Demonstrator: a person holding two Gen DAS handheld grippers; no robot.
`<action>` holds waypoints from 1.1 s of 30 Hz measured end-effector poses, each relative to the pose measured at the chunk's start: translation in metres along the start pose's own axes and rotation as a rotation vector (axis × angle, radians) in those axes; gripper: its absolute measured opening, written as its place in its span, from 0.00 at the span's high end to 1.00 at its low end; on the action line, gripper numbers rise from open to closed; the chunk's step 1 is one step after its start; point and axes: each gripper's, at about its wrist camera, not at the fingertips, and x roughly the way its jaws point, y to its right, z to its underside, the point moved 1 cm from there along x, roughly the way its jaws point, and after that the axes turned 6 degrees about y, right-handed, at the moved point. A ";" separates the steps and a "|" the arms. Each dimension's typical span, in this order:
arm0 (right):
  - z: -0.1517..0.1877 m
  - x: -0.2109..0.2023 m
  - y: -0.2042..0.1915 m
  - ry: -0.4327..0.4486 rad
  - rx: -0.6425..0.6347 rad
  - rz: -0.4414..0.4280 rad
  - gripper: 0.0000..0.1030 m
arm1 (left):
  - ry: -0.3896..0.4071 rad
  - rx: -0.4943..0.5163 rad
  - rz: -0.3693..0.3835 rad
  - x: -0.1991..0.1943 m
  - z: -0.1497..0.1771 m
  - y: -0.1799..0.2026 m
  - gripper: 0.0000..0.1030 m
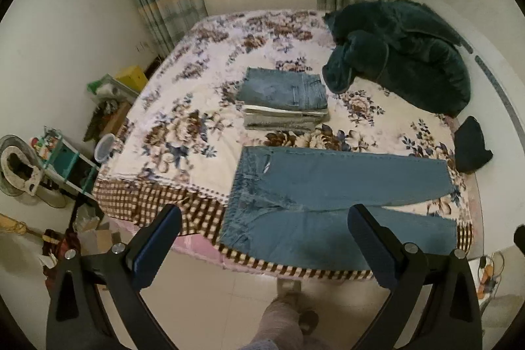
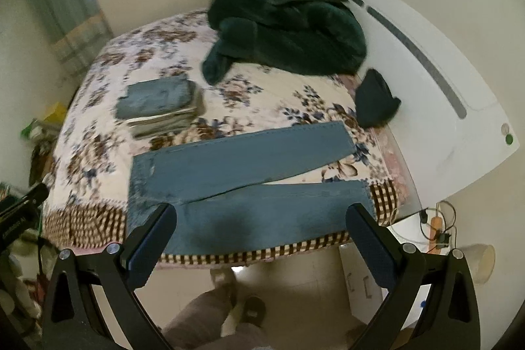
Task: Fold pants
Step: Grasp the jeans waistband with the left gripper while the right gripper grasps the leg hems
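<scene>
Claws come first in our view: the left claw (image 1: 264, 228) and the right claw (image 2: 262, 227) both stand spread wide with nothing between their dark blue pads, raised over the tiled floor (image 1: 210, 300) short of the bed's edge, and below them we glimpse the person's trouser leg and slippered foot (image 2: 252, 310). Just past the pads lie the blue denim pants (image 1: 328, 202), laid flat and unfolded along the near edge of the bed with the floral and checked cover (image 1: 183, 133); the waistband sits to the left, the two legs run to the right and part slightly toward the hems, and the near leg reaches the very rim of the mattress. We judge that this pair is spread and ready, but that no fold has been made in it yet: a lengthwise fold of one leg over the other and then the crosswise folds are all left to do. Farther in, near the middle of the bed, a stack of folded garments topped by folded blue jeans (image 1: 283, 100) suggests that other pieces are already done. Beyond it, toward the white headboard (image 2: 443, 81), rest a rumpled dark green fleece blanket (image 1: 400, 54) and a small dark cloth (image 1: 471, 145), well apart from the pants.
</scene>
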 end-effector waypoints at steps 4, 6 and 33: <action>-0.030 0.084 0.022 -0.054 0.088 0.059 0.00 | -0.093 -0.039 -0.010 0.084 -0.029 0.012 0.00; -0.049 0.139 0.036 -0.059 0.139 0.127 0.00 | -0.146 -0.085 -0.013 0.127 -0.039 0.012 0.00; -0.091 0.751 0.141 -0.503 0.521 0.418 0.00 | -0.750 -0.921 -0.332 0.624 0.027 -0.025 0.05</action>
